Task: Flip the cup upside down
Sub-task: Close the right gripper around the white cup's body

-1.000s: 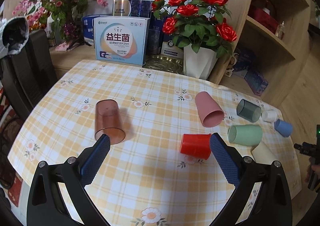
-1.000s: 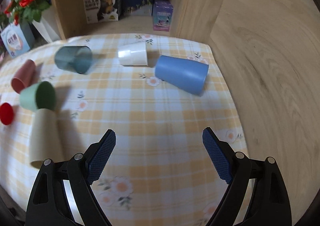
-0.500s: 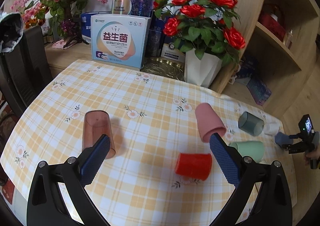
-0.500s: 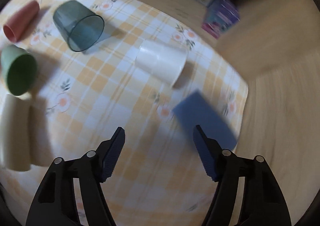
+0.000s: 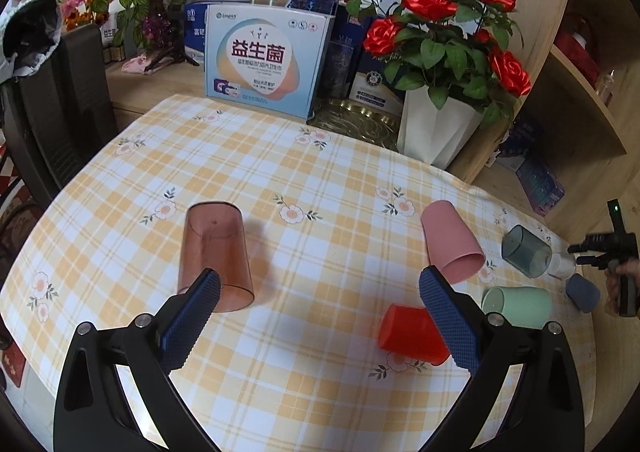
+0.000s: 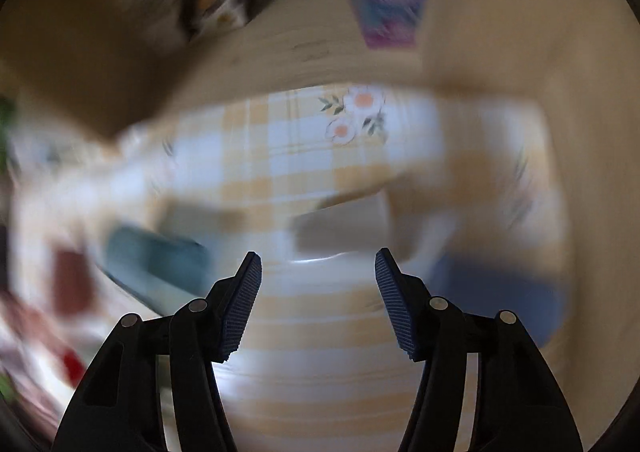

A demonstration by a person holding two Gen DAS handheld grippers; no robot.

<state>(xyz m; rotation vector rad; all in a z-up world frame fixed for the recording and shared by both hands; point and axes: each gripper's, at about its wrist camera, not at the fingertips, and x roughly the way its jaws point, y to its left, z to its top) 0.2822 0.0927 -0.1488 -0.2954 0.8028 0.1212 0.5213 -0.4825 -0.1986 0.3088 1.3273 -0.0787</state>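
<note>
Blue-padded, the left tool (image 5: 318, 292) hangs with jaws wide apart above the checked bench (image 5: 280, 172), gripping nothing. The right tool (image 6: 318, 276), also spread, hovers in heavy blur over the white cup (image 5: 562, 265) lying between grey-green and blue cups.

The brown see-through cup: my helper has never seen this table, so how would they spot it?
Start at the white vase of red roses behind the checked tablecloth. Cross to the cloth's opposite side, away from the clustered cups. The brown see-through cup lies there alone, the only brown translucent one.
</note>
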